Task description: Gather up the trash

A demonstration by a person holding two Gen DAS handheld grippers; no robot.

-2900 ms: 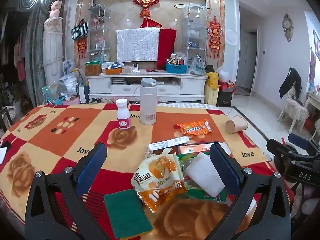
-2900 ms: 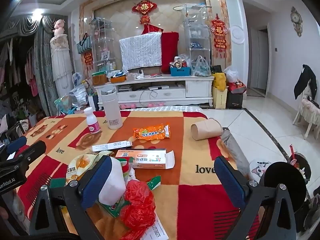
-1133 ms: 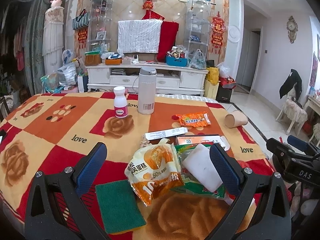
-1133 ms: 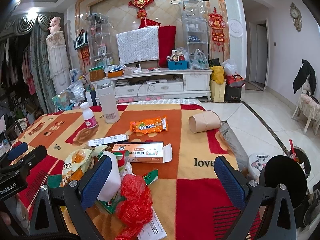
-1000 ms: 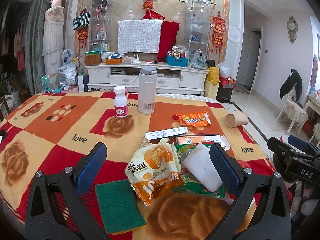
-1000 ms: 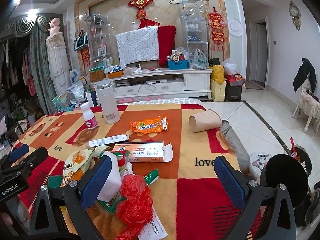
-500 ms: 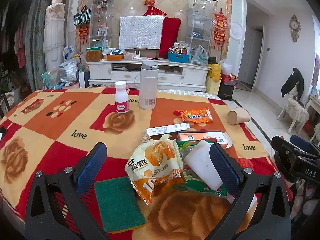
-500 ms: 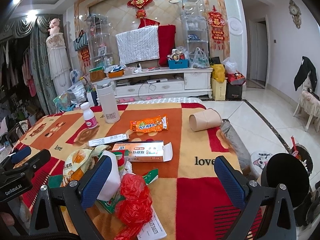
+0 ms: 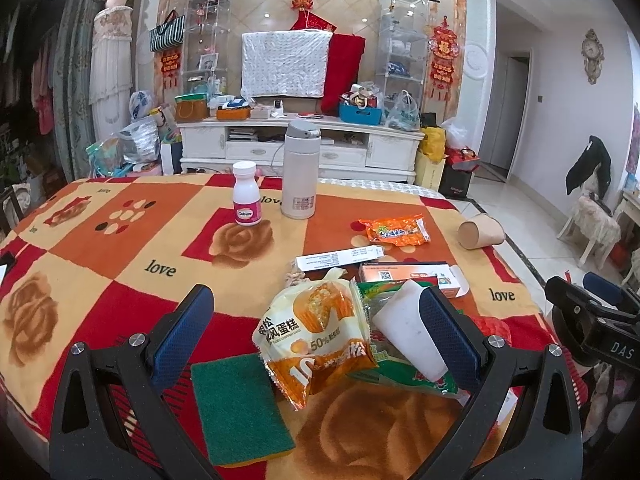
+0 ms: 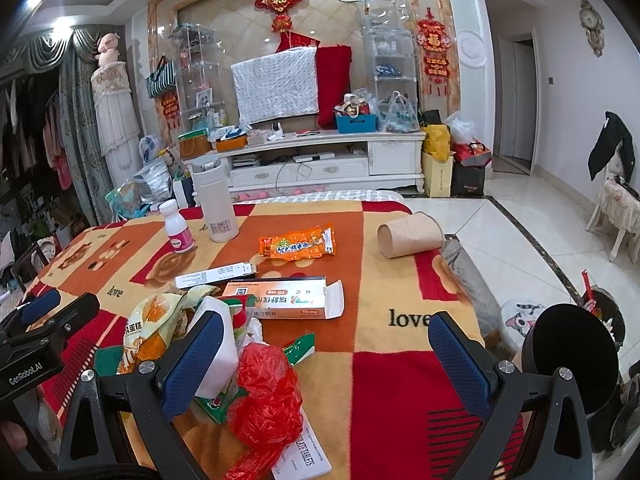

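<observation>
The blanket-covered table [image 9: 120,240] fills the near ground. Its right edge drops to tiled floor; its left half lies bare of litter. The thermos [image 9: 300,170] and pill bottle [image 9: 247,194] stand upright and capped at the far side. A paper cup [image 10: 410,234] lies on its side at the far right edge, contents not visible. The medicine box [image 10: 280,298] lies with its end flap open.

The trash sits near centre: cake bag [image 9: 316,332], white sponge [image 9: 408,332], red plastic wad [image 10: 268,388], green scouring pad [image 9: 240,404].

Against 0.5 s ago, the layout is unchanged.

Left gripper [image 9: 316,338] is spread wide, empty, framing the cake bag. Right gripper [image 10: 326,356] is likewise spread, empty.
</observation>
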